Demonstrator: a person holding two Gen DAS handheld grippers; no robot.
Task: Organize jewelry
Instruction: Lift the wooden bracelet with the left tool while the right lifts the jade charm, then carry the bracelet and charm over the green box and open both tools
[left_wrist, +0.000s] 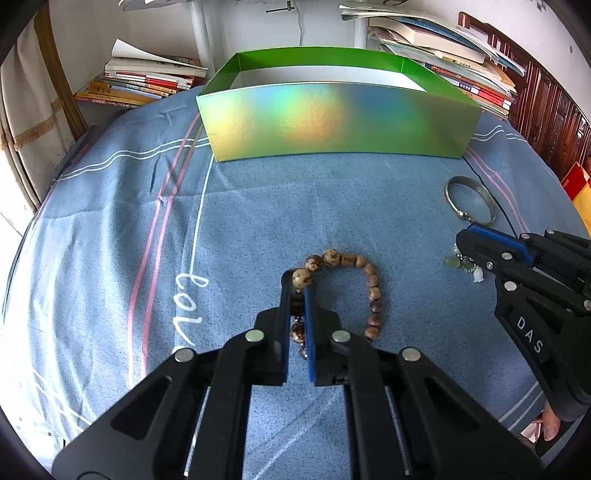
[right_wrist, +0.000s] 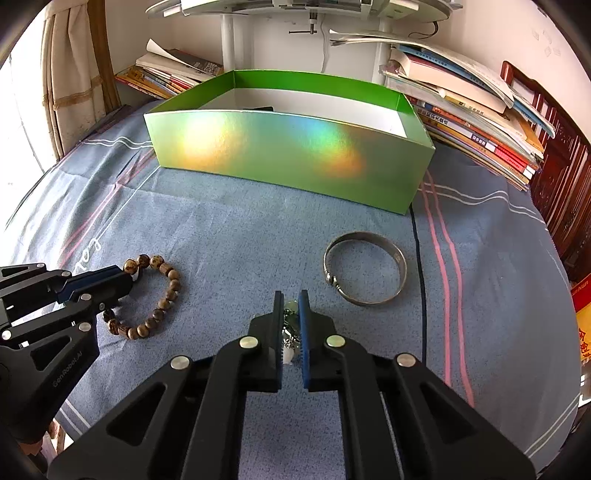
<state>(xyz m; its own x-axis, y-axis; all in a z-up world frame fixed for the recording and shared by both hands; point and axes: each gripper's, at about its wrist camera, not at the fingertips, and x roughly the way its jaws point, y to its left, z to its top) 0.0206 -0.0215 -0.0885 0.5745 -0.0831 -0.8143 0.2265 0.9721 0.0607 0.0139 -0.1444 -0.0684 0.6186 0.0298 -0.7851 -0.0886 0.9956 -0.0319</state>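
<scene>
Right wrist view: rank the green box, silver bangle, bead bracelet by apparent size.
1. green box, largest though farthest.
2/3. silver bangle and bead bracelet look alike; the bracelet is partly hidden by the left gripper, so unranked.

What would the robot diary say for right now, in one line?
left claw: shut on bead bracelet | right claw: shut on charm piece | silver bangle: on cloth | green box: open

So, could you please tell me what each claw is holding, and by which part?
Left claw grips the wooden bead bracelet on its left side; right claw pinches the small pale-stone charm piece mid-length.
</scene>
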